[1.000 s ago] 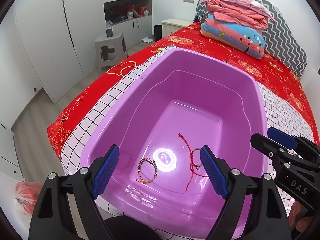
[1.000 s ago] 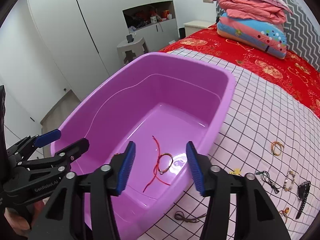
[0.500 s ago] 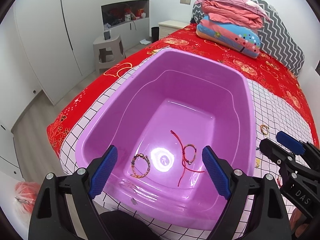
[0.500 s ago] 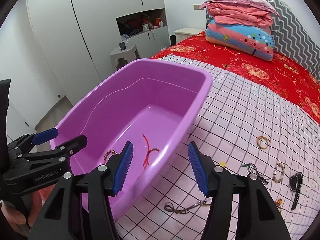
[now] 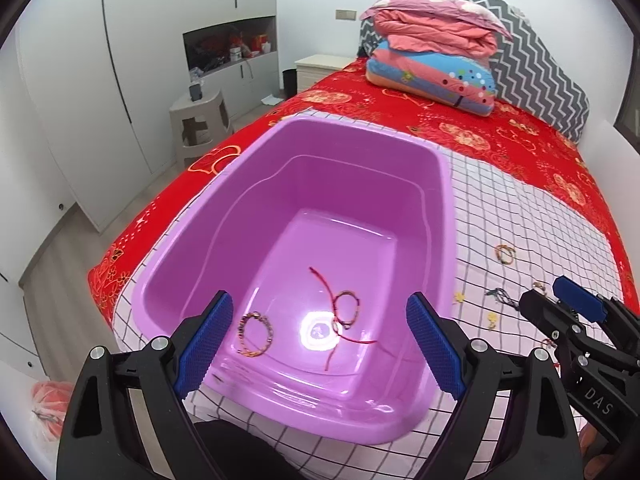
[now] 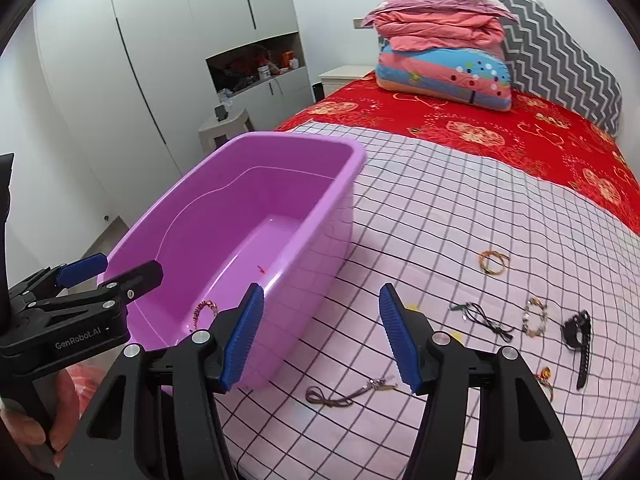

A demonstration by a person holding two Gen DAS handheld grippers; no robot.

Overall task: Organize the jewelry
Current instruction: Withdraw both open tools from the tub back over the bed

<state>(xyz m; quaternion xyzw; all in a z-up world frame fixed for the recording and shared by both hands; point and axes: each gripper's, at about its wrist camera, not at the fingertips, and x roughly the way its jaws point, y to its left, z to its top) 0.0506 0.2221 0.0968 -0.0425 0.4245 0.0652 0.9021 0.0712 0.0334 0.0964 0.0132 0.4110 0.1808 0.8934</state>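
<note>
Right claw [image 6: 320, 336] gapes above the checked sheet, brown cord [image 6: 348, 390] just beneath.

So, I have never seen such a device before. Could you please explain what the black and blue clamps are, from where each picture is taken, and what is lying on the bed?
There is no robot here. A person holds one hand-held clamp in each hand, and each clamp has a small wide-angle camera looking forward along its two blue-padded fingers.

One picture is from the left gripper, which is over the purple tub. The other is from the right gripper, which is over the checked cloth beside the tub. Both are open and hold nothing.

In the tub lie a beaded bracelet and a red cord bracelet. On the cloth are more pieces: an orange bracelet, a black cord, a pale bead bracelet, a black watch and a brown cord.
</note>
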